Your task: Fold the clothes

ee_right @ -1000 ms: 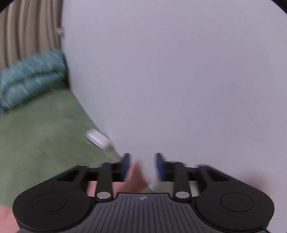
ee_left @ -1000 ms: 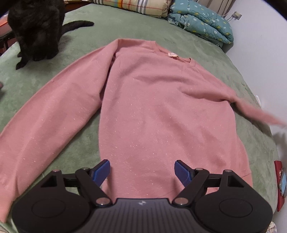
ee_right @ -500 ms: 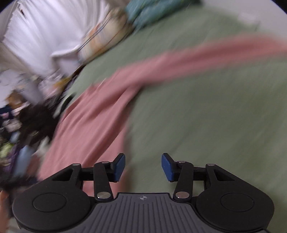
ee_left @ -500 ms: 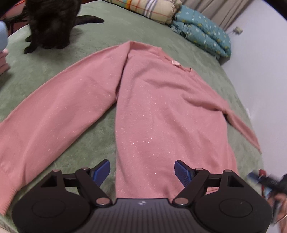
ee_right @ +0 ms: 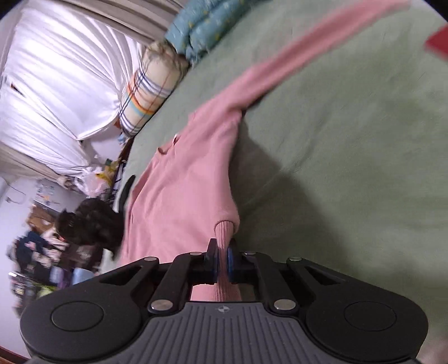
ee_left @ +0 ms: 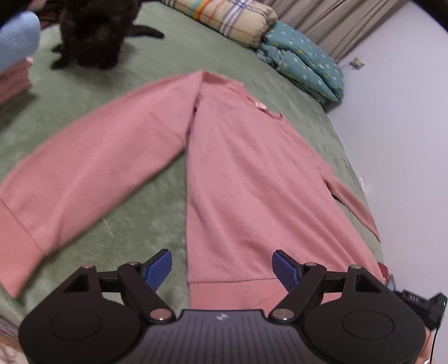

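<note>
Pink sweater (ee_left: 252,173) lies flat on green bed (ee_left: 117,240), sleeves spread, ready for folding. Our right gripper (ee_right: 222,261) has just been closing, now pinching ribbed hem corner (ee_right: 224,232), likely to lift that side. Our left gripper (ee_left: 222,266) spread wide, empty, angled down over opposite hem corner. Black cat (ee_left: 95,30) sits beyond far sleeve.

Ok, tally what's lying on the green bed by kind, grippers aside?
Pink sweatshirt: 1
Folded bedding: 2, plaid quilt and teal quilt
Black cat: 1
Folded pink clothes at the left edge: 1 pile
Total: 5
</note>
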`<state>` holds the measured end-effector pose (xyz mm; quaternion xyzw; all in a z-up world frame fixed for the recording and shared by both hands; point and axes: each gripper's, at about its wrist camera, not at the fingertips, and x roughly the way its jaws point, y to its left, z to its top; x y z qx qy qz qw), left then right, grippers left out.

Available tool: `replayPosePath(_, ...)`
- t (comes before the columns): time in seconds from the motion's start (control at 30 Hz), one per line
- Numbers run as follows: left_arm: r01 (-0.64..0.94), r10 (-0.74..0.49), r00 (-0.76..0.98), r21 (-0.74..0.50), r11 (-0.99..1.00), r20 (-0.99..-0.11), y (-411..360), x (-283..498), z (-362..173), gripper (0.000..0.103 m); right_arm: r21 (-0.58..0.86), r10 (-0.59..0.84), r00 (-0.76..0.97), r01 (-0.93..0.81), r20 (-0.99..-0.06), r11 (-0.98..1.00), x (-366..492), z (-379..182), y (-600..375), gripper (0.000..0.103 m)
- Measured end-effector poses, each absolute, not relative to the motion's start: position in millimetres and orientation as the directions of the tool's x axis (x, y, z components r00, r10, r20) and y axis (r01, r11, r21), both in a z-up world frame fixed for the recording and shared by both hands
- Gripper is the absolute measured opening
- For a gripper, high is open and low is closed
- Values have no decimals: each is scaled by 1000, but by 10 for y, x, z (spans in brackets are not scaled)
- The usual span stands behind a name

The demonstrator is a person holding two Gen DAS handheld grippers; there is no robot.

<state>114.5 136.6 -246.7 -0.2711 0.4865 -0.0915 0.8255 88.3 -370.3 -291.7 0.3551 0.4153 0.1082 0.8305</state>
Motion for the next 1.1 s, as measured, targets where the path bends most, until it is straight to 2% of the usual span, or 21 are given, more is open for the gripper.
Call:
replayPosePath(0.07,-115,-429,479,-539,834,-766,1313,1191,-2581,78,641,442,588,179,-678,746,766,-3080,-3694,6)
replayPosePath(0.13,-118,-404,450,-501,857,-797,1272,1243,-2680,78,640,439,569,213,-695,738,771,-3192,-3694,8)
replayPosePath(0.17,-120,-377,448,-472,873,-811,1271,1254,-2704,78,635,418,575,245,-703,733,746,-3271,-3714,12)
replayPosePath(0.27,-177,-344,460,-464,868,-818,1378,1276,-2795,78,667,401,617,284,-677,688,654,-3376,-3751,12)
replayPosePath(0.33,-219,-412,453,-546,808,-791,1469,1309,-2911,77,695,421,626,286,-656,660,656,-3423,-3775,15)
replayPosePath(0.4,-215,-483,446,-614,759,-753,1484,1340,-2991,77,701,436,618,280,-654,656,691,-3462,-3776,35)
replayPosePath(0.53,-176,-482,429,-594,785,-764,1316,1402,-3010,77,703,459,609,242,-647,669,832,-3539,-3694,39)
replayPosePath(0.57,-176,-486,425,-596,783,-764,1291,1415,-3013,77,704,466,607,231,-643,672,875,-3548,-3660,33)
replayPosePath(0.6,-176,-491,422,-600,780,-762,1271,1426,-3012,78,706,473,603,226,-643,672,909,-3554,-3658,9)
replayPosePath(0.67,-175,-488,420,-596,784,-765,1250,1444,-2999,78,735,505,600,220,-621,641,959,-3525,-3619,9)
replayPosePath(0.8,-170,-488,425,-597,784,-762,1243,1443,-2959,78,839,463,730,283,-503,465,829,-3264,-4080,9)
replayPosePath(0.9,-167,-496,419,-602,781,-760,1204,1447,-2980,78,782,407,721,300,-561,547,830,-3183,-4204,9)
replayPosePath(0.97,-163,-499,412,-601,782,-762,1154,1457,-3000,78,653,330,663,319,-672,688,911,-3186,-4166,9)
replayPosePath(1.1,-135,-534,412,-629,765,-738,1044,1439,-3019,76,649,329,650,339,-685,681,960,-3288,-4120,10)
